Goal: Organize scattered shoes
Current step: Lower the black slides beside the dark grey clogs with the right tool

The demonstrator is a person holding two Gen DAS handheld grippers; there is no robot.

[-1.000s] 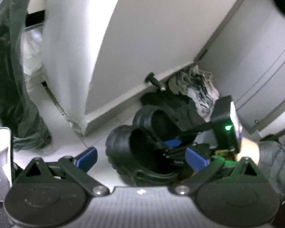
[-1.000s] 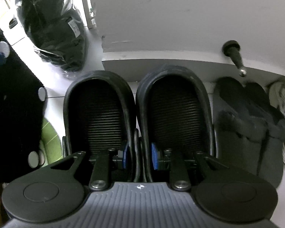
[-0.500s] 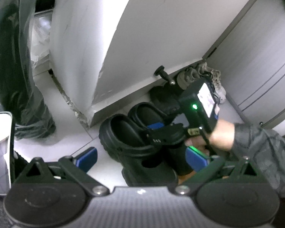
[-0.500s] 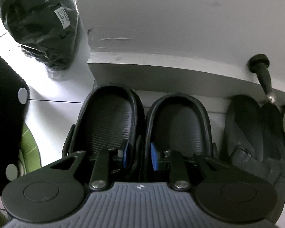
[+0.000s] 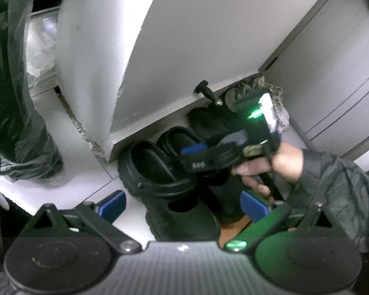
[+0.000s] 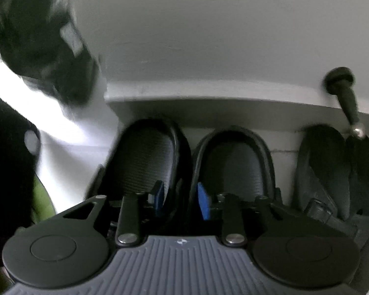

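From the left wrist camera, the left gripper stands wide apart, its blue-padded fingers holding nothing above the white tiled floor. Ahead, a pair of black rubber clogs sits side by side on that floor, one end against the base of the white wall panel. The right gripper, held in the person's bare hand, reaches over the clogs with a green light glowing on its body (the light also tints the left gripper's right-hand linkage). Behind it lie dark flat sandals and a mottled grey-white sneaker, near a black door stopper fixed to the panel.

From the right wrist camera, the right gripper has its blue pads set narrowly, one inside each clog, with the two adjoining inner walls between them; whether the pads press those walls I cannot tell. The dark sandals lie just beside the clogs, under the door stopper. A black plastic-wrapped bundle, blurred, fills the upper left.
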